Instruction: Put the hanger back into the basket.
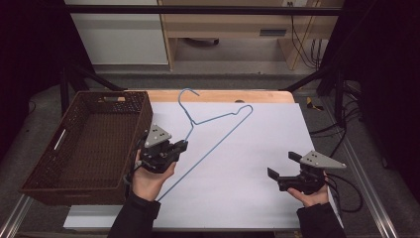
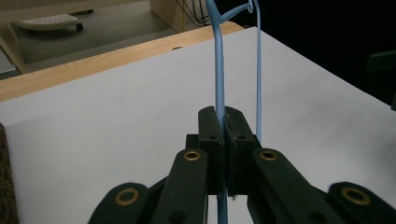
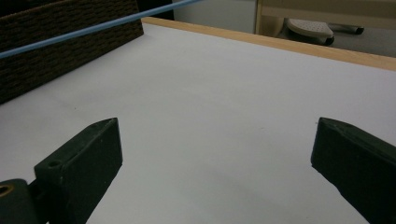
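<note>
I see the blue wire hanger over the white table, beside the brown basket. My left gripper is clamped tight on one of its wires. My right gripper sits well apart, jaws wide with nothing between them.

High view overlooks white table; gripper views skim it closely.
</note>
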The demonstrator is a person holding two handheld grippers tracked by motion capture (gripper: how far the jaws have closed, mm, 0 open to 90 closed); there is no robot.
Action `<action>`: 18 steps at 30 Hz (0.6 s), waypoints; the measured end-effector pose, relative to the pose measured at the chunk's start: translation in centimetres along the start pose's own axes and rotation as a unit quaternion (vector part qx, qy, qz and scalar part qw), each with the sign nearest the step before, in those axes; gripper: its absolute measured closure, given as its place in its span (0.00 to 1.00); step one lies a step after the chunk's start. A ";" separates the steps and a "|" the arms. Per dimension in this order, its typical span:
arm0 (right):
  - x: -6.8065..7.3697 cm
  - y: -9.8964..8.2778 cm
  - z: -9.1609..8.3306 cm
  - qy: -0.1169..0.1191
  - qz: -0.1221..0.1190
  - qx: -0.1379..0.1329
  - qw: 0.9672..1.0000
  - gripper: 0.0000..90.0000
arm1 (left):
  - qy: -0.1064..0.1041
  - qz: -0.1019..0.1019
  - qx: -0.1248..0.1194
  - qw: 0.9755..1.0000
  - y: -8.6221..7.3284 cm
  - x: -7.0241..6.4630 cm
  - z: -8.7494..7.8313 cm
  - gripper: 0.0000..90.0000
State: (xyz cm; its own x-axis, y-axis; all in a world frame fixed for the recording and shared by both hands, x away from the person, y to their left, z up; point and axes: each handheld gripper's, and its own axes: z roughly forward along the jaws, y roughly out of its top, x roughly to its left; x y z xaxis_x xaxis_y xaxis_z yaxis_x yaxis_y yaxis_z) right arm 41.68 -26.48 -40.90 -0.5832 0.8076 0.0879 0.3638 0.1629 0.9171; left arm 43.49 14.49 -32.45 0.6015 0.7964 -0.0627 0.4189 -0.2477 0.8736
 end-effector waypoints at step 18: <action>0.1 -0.3 0.2 0.003 -0.007 0.009 1.000 0.03 | 0.054 0.005 -0.015 0.998 2.5 5.1 -3.5 0.97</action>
State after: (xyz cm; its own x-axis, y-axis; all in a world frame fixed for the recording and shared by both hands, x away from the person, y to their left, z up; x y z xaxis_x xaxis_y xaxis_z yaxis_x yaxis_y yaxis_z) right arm 41.63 -26.37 -41.23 -0.5920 0.8022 0.0781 0.3695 0.1840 0.9108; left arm 45.25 19.86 -28.88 0.5287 0.8488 -0.0034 0.3919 -0.2406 0.8880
